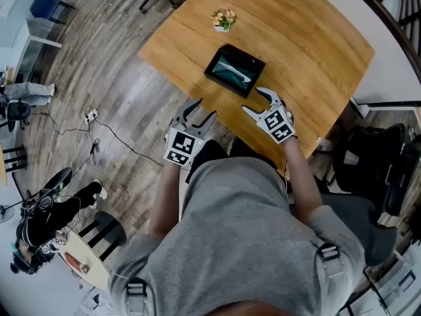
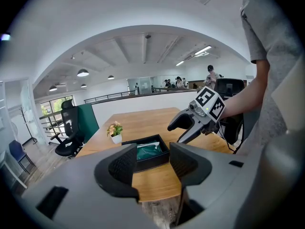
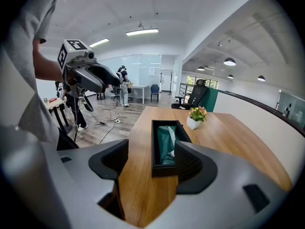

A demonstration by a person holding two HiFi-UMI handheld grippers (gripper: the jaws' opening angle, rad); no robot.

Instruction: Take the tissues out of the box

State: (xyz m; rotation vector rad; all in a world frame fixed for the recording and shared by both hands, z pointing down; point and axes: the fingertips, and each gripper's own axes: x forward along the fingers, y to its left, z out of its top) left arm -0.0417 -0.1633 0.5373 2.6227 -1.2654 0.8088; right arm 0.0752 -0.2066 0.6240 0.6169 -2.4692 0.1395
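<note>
The tissues (image 1: 233, 72), a teal pack with a strip of white showing, lie inside the open black box (image 1: 218, 63). The box sits flat on the wooden counter (image 1: 309, 51), near the edge closest to the person, with potted flowers (image 1: 223, 19) well beyond it.

The right gripper (image 1: 253, 101) hangs just beside the box's near right corner, touching nothing. Its fingers (image 3: 193, 165) stand wide apart and empty, with the box's end framed between them from a little way off. The left gripper (image 1: 203, 110) is further back, at the counter's edge and partly over the floor (image 1: 125, 97). Its fingers (image 2: 125, 164) are spread wide too and hold nothing.

The main risk I see is the box itself. It looks light, nothing pins it, and it lies close to the edge. A pull on the pack with one gripper alone could lift or drag the box along, perhaps off the counter. A finger coming in low could also strike the box wall and shove it away. The soft wrapper may slip or crumple under a shallow pinch. A pinch on the white strip alone might draw out one sheet and leave the pack behind.
</note>
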